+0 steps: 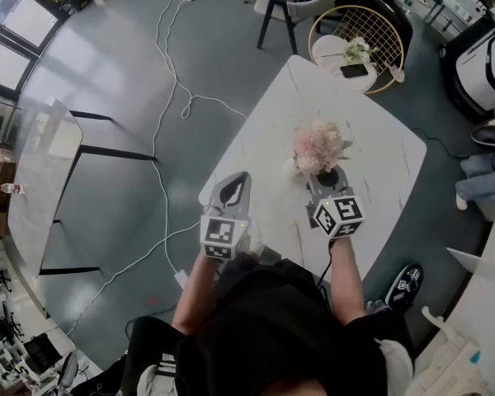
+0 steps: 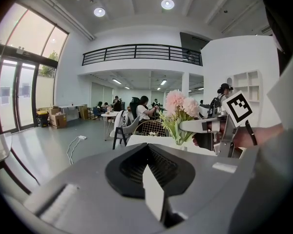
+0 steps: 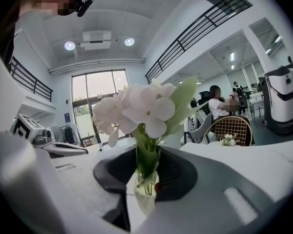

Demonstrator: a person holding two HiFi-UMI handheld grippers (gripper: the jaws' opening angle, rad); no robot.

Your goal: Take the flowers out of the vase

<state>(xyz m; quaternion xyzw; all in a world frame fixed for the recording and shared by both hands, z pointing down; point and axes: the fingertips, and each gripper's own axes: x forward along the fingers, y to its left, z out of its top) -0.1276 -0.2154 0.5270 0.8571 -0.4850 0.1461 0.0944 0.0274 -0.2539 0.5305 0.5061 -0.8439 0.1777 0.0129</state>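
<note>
A bunch of pale pink flowers (image 1: 318, 145) stands over the white marble table (image 1: 371, 163). In the right gripper view its green stems (image 3: 147, 155) pass between the jaws of my right gripper (image 3: 147, 162), which is shut on them just above the small glass vase (image 3: 146, 191). The stem ends still show inside the glass. In the left gripper view the right gripper (image 2: 205, 126) holds the flowers (image 2: 180, 104) from the side. My left gripper (image 1: 239, 180) hovers at the table's near left edge, jaws together and holding nothing (image 2: 147, 147).
A round gold wire side table (image 1: 355, 35) with small flowers and a phone stands beyond the table, next to a chair (image 1: 293, 2). White cables (image 1: 169, 81) trail over the grey floor. A glass table (image 1: 49, 163) is at left. A person's shoes (image 1: 487, 134) are at right.
</note>
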